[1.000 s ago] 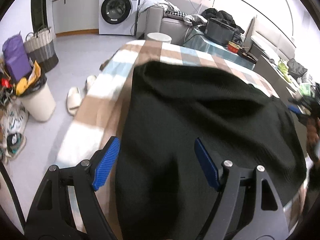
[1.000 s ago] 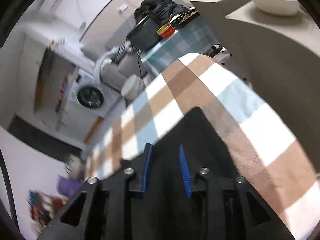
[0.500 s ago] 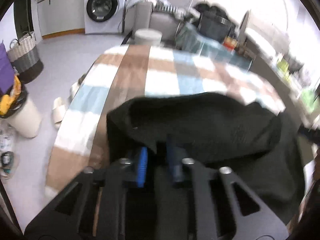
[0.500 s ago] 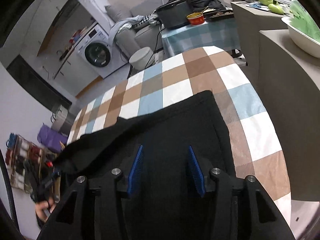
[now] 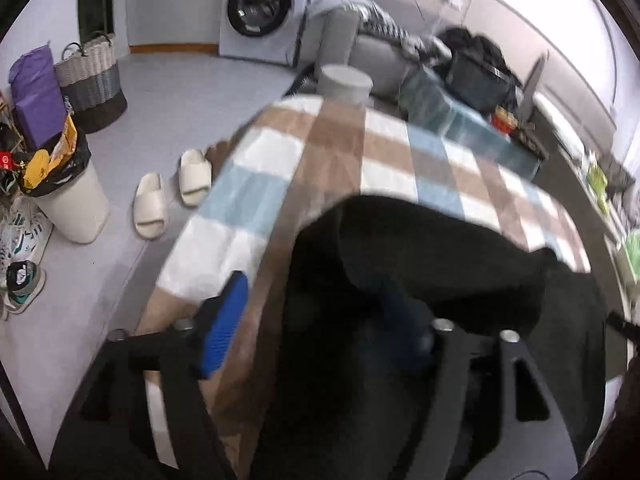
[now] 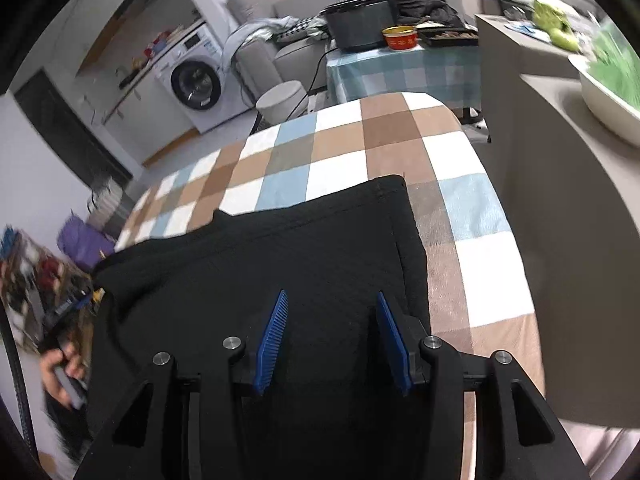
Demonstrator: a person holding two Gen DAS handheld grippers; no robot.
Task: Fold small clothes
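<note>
Your left gripper [image 5: 320,320] has just let go: half a second ago its jaws were pinched on the near edge of the black garment [image 6: 280,264], and now they stand wide apart, holding nothing, with a doubled layer of cloth bunched between and over them. Your right gripper [image 6: 332,340] has opened a little wider too; its jaws hover over flat fabric and grip nothing. I judge that the first fold has been laid over and released, so the next move is likely a fresh grasp for a second fold.

The garment lies on the checked cloth [image 6: 340,152] of the worktop, at your near end. Its far edge runs straight in the right wrist view, while its left side still humps up in the left wrist view.

Counted: 1 garment on the worktop, 2 grippers, 2 blue pads on each. On the floor, 2 pale slippers [image 5: 172,196], 1 white bin [image 5: 68,200] and 1 woven basket [image 5: 92,80]; beyond them, 1 washing machine [image 5: 264,4].
</note>
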